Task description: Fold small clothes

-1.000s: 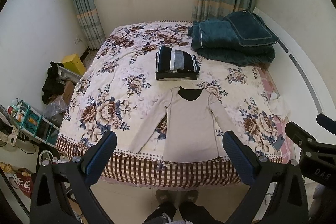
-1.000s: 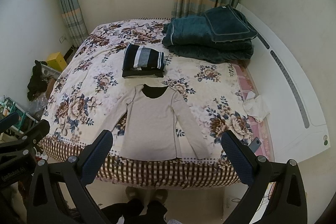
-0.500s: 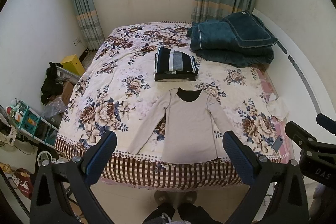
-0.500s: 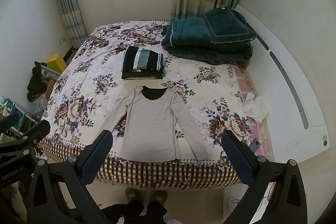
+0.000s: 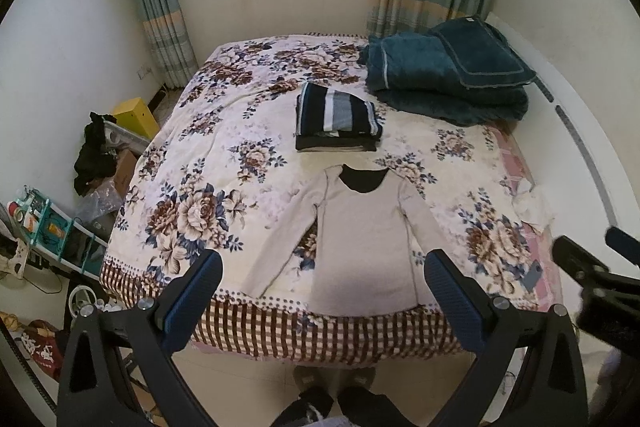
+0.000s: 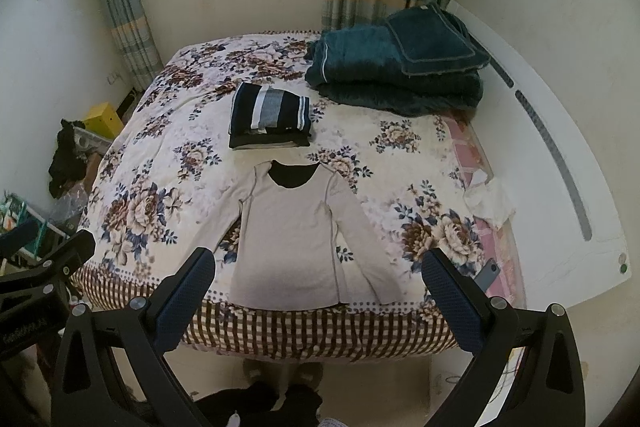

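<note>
Currently both grippers sit off the foot of the bed, above the floor, neither touching any cloth. Left gripper (image 5: 323, 297): jaws spread wide, nothing between the blue pads (image 5: 195, 301). Right gripper (image 6: 318, 295): likewise released, fingers far apart, empty.

Beige long-sleeve top (image 5: 362, 243) lies flat, face up, on the floral bedspread (image 5: 224, 131), at the near end of the bed. Hem rests at the checked border (image 5: 332, 331) by the foot edge; dark-lined neckline (image 5: 362, 181) points toward the window. Both sleeves are splayed outward and down, away from the body panel; not folded.

Just beyond the neckline, apart from it, a stack of folded clothes (image 5: 336, 125) with a navy-and-grey striped piece on top. Farther back on the right side of the bed, a folded teal quilt (image 5: 448, 79) with a matching teal pillow on it.

On the bed's right edge: a crumpled white cloth (image 6: 490, 201), and nearer the foot corner a phone (image 6: 489, 274). A yellow box (image 5: 136, 117) and a heap of dark clothing (image 5: 94, 157) are on the floor left of the bed. The person's feet show below, between the gripper arms.
</note>
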`<action>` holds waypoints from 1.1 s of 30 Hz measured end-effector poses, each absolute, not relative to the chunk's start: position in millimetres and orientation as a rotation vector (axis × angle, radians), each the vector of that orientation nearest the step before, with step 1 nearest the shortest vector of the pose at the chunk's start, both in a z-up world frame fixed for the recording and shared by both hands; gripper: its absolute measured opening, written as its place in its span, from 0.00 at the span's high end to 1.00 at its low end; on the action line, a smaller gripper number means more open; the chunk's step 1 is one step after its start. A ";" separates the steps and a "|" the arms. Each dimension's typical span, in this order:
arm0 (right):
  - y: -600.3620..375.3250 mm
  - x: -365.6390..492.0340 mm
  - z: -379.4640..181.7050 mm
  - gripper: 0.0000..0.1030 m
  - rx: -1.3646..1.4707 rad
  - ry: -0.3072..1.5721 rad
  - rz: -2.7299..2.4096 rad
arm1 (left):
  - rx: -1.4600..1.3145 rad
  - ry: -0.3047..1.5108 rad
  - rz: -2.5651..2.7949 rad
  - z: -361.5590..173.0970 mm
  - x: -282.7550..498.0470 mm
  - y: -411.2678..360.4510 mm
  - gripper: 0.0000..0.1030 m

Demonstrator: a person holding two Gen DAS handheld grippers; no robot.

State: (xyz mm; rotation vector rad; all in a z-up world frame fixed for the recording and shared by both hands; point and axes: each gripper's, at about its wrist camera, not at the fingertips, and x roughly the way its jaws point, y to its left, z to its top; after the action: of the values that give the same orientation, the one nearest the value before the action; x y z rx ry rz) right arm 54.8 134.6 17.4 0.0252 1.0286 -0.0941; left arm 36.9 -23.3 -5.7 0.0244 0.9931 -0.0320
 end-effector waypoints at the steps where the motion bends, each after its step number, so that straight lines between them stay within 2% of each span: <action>1: 131.4 61.6 5.3 0.00 0.048 1.037 -0.101 | 0.023 0.991 -0.027 -14.9 44.9 -22.7 0.00; 4: 112.7 77.6 -23.9 0.00 0.120 1.050 -0.125 | 0.029 0.986 -0.007 -52.1 69.4 -18.3 0.00; 8: 65.0 103.7 -101.9 0.00 0.188 1.112 -0.262 | 0.037 1.017 0.022 -117.2 107.1 -18.5 0.00; 15: -52.5 142.6 -274.7 0.00 0.322 1.291 -0.444 | 0.068 1.186 0.111 -255.7 172.0 -34.0 0.00; 21: -143.7 178.1 -428.8 0.00 0.448 1.393 -0.384 | 0.064 1.285 0.199 -362.8 204.7 -49.9 0.00; 28: -181.7 183.1 -574.3 0.00 0.442 1.522 -0.390 | 0.098 1.402 0.231 -473.1 224.7 -74.2 0.00; 31: -190.7 166.8 -625.7 0.00 0.485 1.586 -0.405 | 0.103 1.442 0.215 -504.8 226.0 -84.3 0.00; 33: -197.1 155.4 -653.4 0.05 0.544 1.616 -0.418 | 0.097 1.464 0.190 -520.4 226.4 -89.8 0.00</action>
State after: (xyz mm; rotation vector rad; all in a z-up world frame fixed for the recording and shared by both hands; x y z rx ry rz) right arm 155.4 -197.1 -653.4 0.5443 1.6159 -0.4177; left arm 226.4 -89.8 -520.4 0.0975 1.4642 0.1904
